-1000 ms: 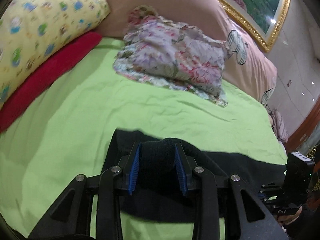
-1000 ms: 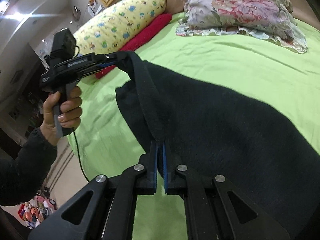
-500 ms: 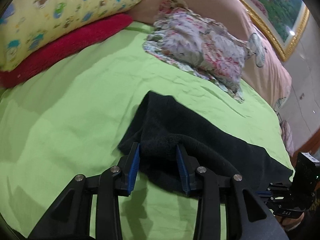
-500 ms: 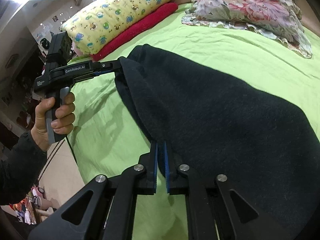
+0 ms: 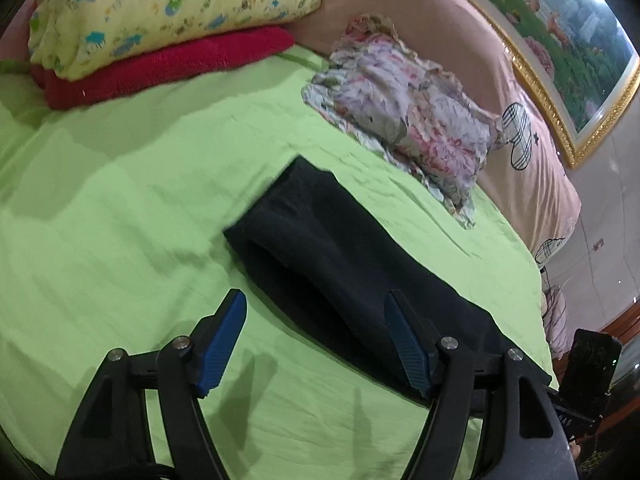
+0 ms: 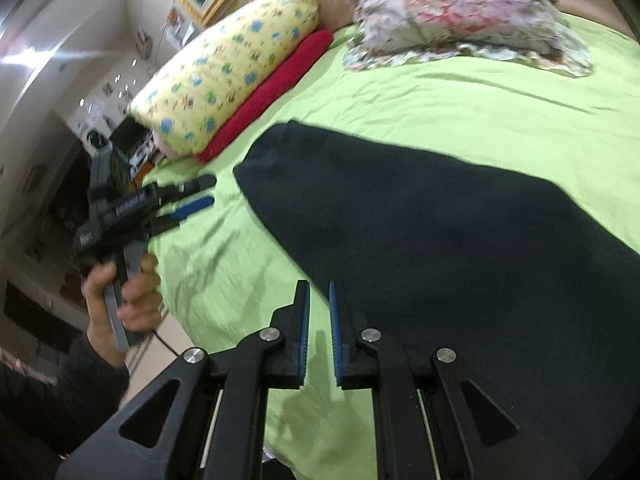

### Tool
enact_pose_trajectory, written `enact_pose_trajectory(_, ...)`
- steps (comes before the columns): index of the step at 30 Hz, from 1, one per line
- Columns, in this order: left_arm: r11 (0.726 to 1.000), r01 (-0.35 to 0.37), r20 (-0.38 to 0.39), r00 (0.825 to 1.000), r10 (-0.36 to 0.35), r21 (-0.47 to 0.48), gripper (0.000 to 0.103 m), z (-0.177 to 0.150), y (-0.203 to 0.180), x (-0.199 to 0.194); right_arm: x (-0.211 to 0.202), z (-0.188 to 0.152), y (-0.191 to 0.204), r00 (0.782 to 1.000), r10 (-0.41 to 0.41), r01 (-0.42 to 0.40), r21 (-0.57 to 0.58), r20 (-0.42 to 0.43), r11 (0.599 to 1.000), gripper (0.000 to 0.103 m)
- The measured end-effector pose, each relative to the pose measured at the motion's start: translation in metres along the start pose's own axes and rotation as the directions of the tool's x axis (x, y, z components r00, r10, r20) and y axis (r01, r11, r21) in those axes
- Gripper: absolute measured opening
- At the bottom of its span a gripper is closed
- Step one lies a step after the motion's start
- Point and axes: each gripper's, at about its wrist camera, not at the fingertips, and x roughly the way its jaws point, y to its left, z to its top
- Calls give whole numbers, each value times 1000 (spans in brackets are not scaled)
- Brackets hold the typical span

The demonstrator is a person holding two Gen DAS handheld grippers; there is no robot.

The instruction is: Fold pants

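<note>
The black pants (image 5: 340, 264) lie flat on the green bedsheet (image 5: 120, 208), also in the right wrist view (image 6: 440, 232). My left gripper (image 5: 316, 320) is wide open and empty, hovering over the near edge of the pants; it also shows in the right wrist view (image 6: 200, 196), apart from the cloth. My right gripper (image 6: 318, 312) has its jaws a small gap apart, with nothing between them, just off the pants' near edge.
A yellow patterned pillow (image 5: 160, 12) rests on a red blanket (image 5: 160, 64) at the far left. A floral pillow (image 5: 412, 120) lies beyond the pants. A pink headboard (image 5: 500, 72) and a framed picture (image 5: 560, 40) stand behind. The bed's edge (image 6: 176, 308) is near the person's hand.
Both grippers have let go of the pants, which dropped flat on the sheet. The left gripper opened wide and pulled back; the right opened slightly and drew off the edge.
</note>
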Motion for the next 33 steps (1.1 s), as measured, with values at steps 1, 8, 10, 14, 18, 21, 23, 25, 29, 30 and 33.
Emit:
enact_pose_trajectory(1, 1000, 3, -3, 1000, -3, -4, 72, -1, -3, 1, -5, 1, -3, 1000, -3, 3, 14, 12, 1000, 11)
enact_pose_trajectory(8, 998, -61, -10, 998, 61, -14, 73, -5, -13, 14, -39, 11, -28, 993, -72, 61, 118, 88, 991, 11)
enact_pose_trajectory(10, 997, -80, -16, 997, 79, -17, 73, -5, -14, 17, -46, 15, -37, 991, -73, 56, 152, 111, 987, 12)
enact_pose_trajectory(14, 996, -85, -33, 996, 84, -40, 73, -3, -11, 25, -56, 29, -60, 985, -79, 43, 225, 155, 973, 47)
enact_pose_trajectory(18, 993, -88, -38, 996, 86, -80, 73, 4, -4, 34, -55, 48, -83, 978, -101, 49, 268, 183, 962, 68)
enact_pose_trajectory(21, 991, -75, -45, 997, 71, -113, 73, 11, 0, 43, -34, 68, -107, 990, -83, 44, 300, 118, 953, 68)
enact_pose_trajectory(23, 990, -71, -43, 997, 66, -124, 73, 16, 1, 48, -19, 77, -119, 993, -93, 66, 313, 72, 948, 68)
enact_pose_trajectory(25, 988, -70, -51, 997, 63, -135, 73, 21, 3, 56, -4, 85, -131, 997, -78, 64, 319, 30, 946, 67)
enact_pose_trajectory(29, 987, -64, -57, 997, 56, -148, 73, 23, 5, 68, 27, 95, -147, 995, -70, 87, 313, -65, 946, 40)
enact_pose_trajectory(30, 988, -65, -54, 997, 58, -138, 73, 22, 4, 71, 33, 95, -150, 993, -67, 92, 308, -93, 947, 37)
enact_pose_trajectory(33, 991, -83, -54, 996, 78, -105, 72, 19, 1, 76, 55, 95, -146, 983, -44, 91, 259, -180, 962, 36)
